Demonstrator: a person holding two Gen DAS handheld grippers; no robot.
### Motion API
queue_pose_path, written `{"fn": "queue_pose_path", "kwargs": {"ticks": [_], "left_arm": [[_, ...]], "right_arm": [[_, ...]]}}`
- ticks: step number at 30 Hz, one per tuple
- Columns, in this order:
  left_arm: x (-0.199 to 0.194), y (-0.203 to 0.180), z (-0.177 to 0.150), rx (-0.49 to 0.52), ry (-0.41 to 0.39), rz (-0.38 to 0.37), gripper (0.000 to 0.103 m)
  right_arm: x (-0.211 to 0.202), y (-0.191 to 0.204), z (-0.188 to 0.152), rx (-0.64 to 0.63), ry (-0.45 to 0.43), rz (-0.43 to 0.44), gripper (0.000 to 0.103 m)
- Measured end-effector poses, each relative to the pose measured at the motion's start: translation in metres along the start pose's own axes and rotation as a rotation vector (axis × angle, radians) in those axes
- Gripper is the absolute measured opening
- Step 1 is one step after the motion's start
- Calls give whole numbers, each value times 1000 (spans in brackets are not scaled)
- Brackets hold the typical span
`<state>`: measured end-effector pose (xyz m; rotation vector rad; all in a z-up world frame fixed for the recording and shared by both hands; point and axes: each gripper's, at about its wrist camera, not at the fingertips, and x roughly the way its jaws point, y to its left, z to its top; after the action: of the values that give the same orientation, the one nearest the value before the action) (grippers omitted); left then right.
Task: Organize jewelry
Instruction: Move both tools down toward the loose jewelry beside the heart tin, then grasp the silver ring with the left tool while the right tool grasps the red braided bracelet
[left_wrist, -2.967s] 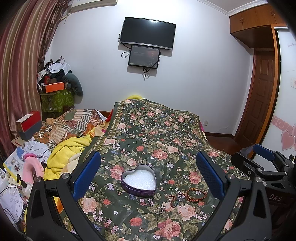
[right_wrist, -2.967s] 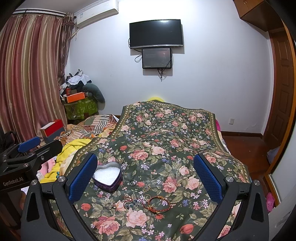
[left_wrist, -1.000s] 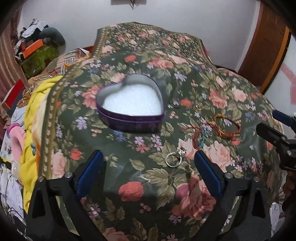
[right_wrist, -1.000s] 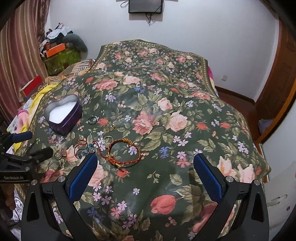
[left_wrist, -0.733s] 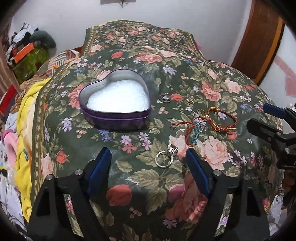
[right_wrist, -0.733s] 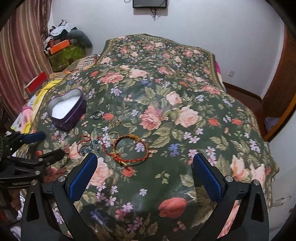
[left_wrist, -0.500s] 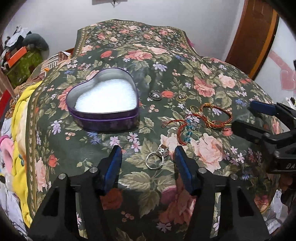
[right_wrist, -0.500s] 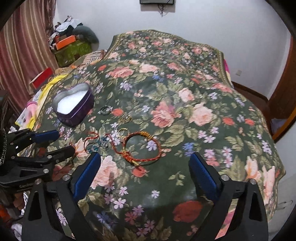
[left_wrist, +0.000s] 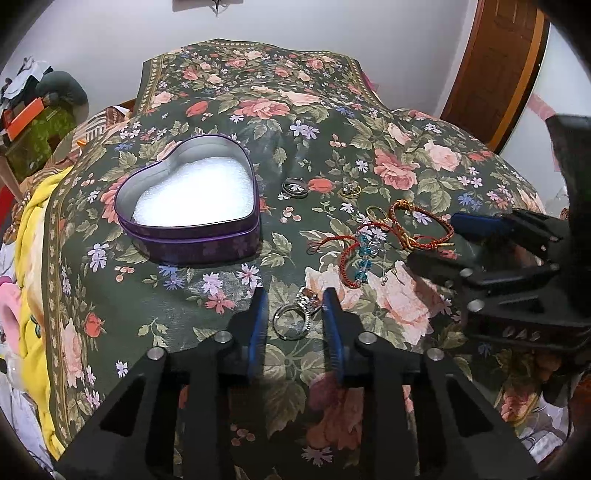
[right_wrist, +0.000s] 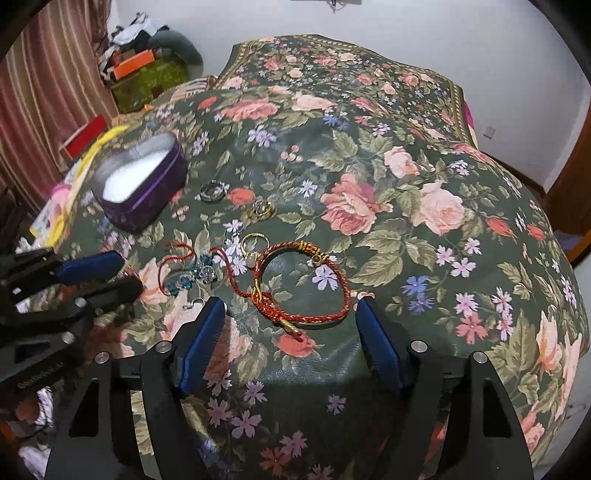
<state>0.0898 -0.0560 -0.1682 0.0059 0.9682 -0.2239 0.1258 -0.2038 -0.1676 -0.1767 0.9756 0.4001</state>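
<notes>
silver ring (left_wrist: 293, 321) with a stone setting lies on the floral bedspread (left_wrist: 221, 92), low centre of the left wrist frame. left gripper (left_wrist: 294, 312) has its blue pads either side of it, narrowed to a small gap; the right pad looks about at the setting, the left pad apart. not gripped yet, as far as i can tell.

right gripper (right_wrist: 290, 319) is roughly half open, holding nothing, framing the red-and-gold cord bracelet (right_wrist: 303, 284) at frame centre. beaded red string (right_wrist: 192, 275) tangles just left of it, with a small gold ring (right_wrist: 255, 242) touching the bracelet's upper left.

heart-shaped purple tin (left_wrist: 190, 205), lidless and white-lined, sits upper left in both views. two more rings lie just right of it.

risks, as judgement: the soft cloth may give under the pads, so the thin band slips flat or flips out. pinching fabric with the ring is likely too. the bracelet could drag the beaded string along.
</notes>
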Motion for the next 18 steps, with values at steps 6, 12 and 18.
{"fn": "queue_pose_path", "kwargs": {"ticks": [6,12,18], "left_arm": [[-1,-2,0,-5,-5,14,24],[-9,5,1,-44,-16,9,14],[-21,15,3,-85,-44,9,14]], "right_arm": [[1,0,-4,-18,3,-7,37],[-2,-5,-5,19,-2,0,14],[-15,-11,-4,58,-29,24,10]]}}
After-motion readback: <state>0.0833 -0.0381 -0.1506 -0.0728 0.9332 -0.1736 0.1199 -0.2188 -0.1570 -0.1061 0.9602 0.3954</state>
